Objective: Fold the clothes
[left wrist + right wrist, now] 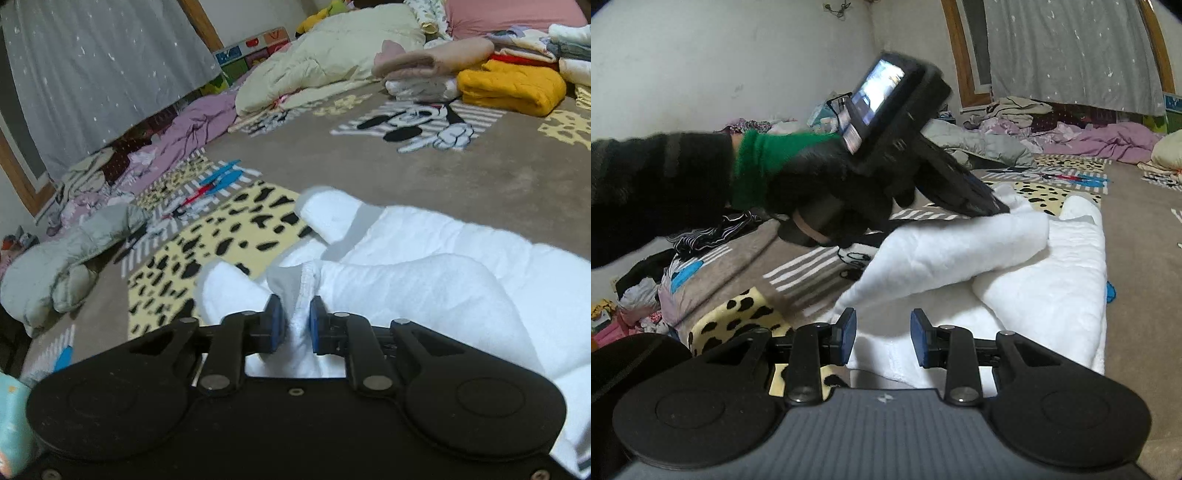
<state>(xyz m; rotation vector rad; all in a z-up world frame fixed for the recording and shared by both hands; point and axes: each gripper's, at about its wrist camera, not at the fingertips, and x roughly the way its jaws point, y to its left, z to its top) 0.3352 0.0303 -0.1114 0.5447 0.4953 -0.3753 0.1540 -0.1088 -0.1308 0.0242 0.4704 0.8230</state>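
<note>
White garment (1015, 266) lies on the rug (406, 173), one flap drawn across; fold partly done. Left tongs (294, 320) pinch its hem. Right tongs (882, 334) gape, empty. Folded stack (509, 86) at 1 o'clock.

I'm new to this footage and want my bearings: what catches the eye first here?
The fluffy white garment, half folded on the cartoon-print rug, dominates both views. The left hand-held gripper pinches a fold of it, while the right hand-held gripper hovers open over its near edge. Behind sits a stack of folded clothes topped by a mustard sweater.
</note>
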